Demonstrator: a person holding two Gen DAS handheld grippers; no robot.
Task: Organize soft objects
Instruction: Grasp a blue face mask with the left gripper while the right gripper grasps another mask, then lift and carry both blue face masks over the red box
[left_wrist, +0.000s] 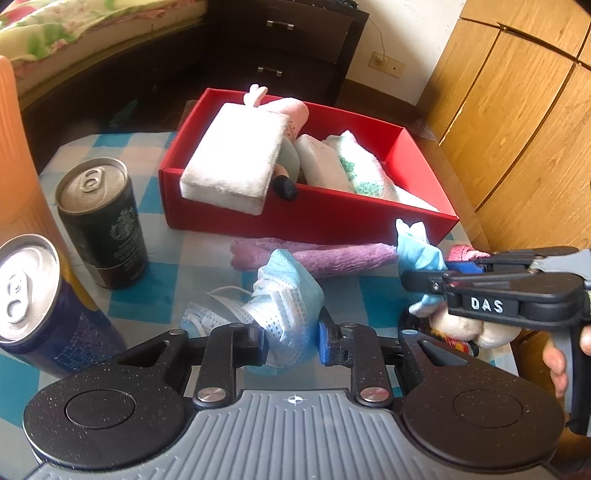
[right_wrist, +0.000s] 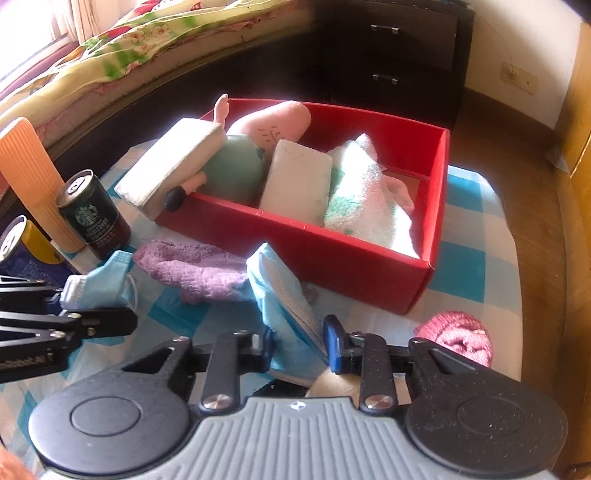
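My left gripper (left_wrist: 291, 338) is shut on a crumpled blue face mask (left_wrist: 288, 295), held just above the checked tablecloth. At the right of the left wrist view, my right gripper (left_wrist: 410, 280) pinches a second blue mask (left_wrist: 417, 251). In the right wrist view that mask (right_wrist: 280, 291) sits between the pads of the right gripper (right_wrist: 298, 345); the left gripper (right_wrist: 92, 304) shows at the left edge. Behind them stands a red box (left_wrist: 332, 218) holding sponges, a plush toy and a towel. A purple cloth (left_wrist: 325, 254) lies in front of the box.
A dark Starbucks can (left_wrist: 103, 221) and a blue can (left_wrist: 37, 306) stand at the left, beside an orange ribbed cylinder (right_wrist: 37, 181). A pink knit piece (right_wrist: 458, 336) lies at the right table edge. A cream plush (left_wrist: 461, 328) lies under the right gripper. A wooden wardrobe (left_wrist: 517, 129) stands close on the right.
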